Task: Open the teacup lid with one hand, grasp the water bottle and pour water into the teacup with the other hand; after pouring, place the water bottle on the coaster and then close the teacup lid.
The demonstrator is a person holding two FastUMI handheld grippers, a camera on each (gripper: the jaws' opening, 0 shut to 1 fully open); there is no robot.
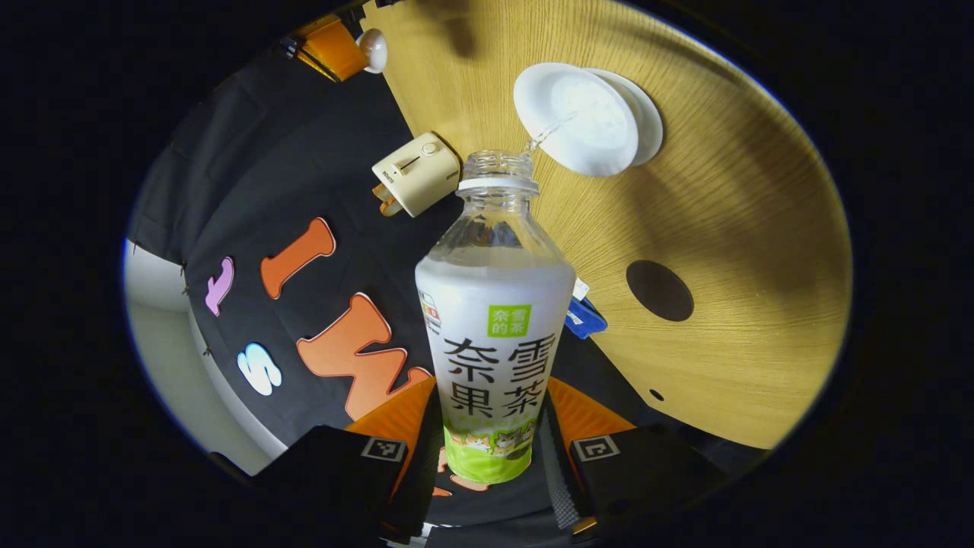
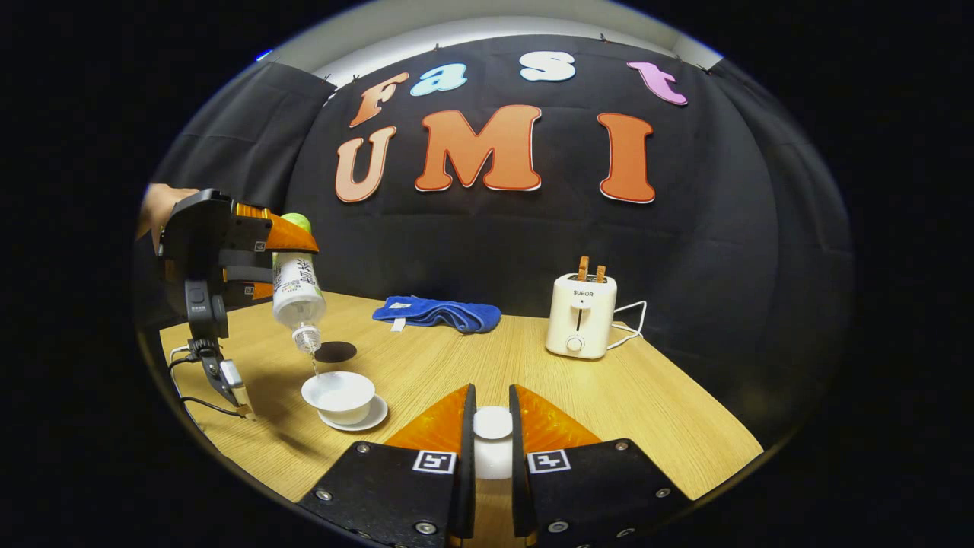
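Note:
My left gripper [image 1: 491, 449] is shut on the labelled water bottle [image 1: 494, 327], which is uncapped and tipped mouth-down. A thin stream of water falls from its mouth into the white teacup [image 1: 582, 118] on its saucer [image 1: 647, 125]. In the right gripper view the same bottle [image 2: 297, 293] hangs tilted over the teacup [image 2: 338, 394], held by the left gripper [image 2: 278, 236] with a hand behind it. My right gripper [image 2: 491, 438] is shut on the white teacup lid [image 2: 492, 423], held above the table to the right of the cup. The dark round coaster [image 1: 660, 290] [image 2: 335, 352] lies just beyond the cup.
A cream toaster [image 2: 580, 316] with its cord stands at the back right of the wooden table [image 2: 654, 396]. A blue towel [image 2: 437, 313] lies at the back middle. A cable hangs from the left gripper near the table's left edge.

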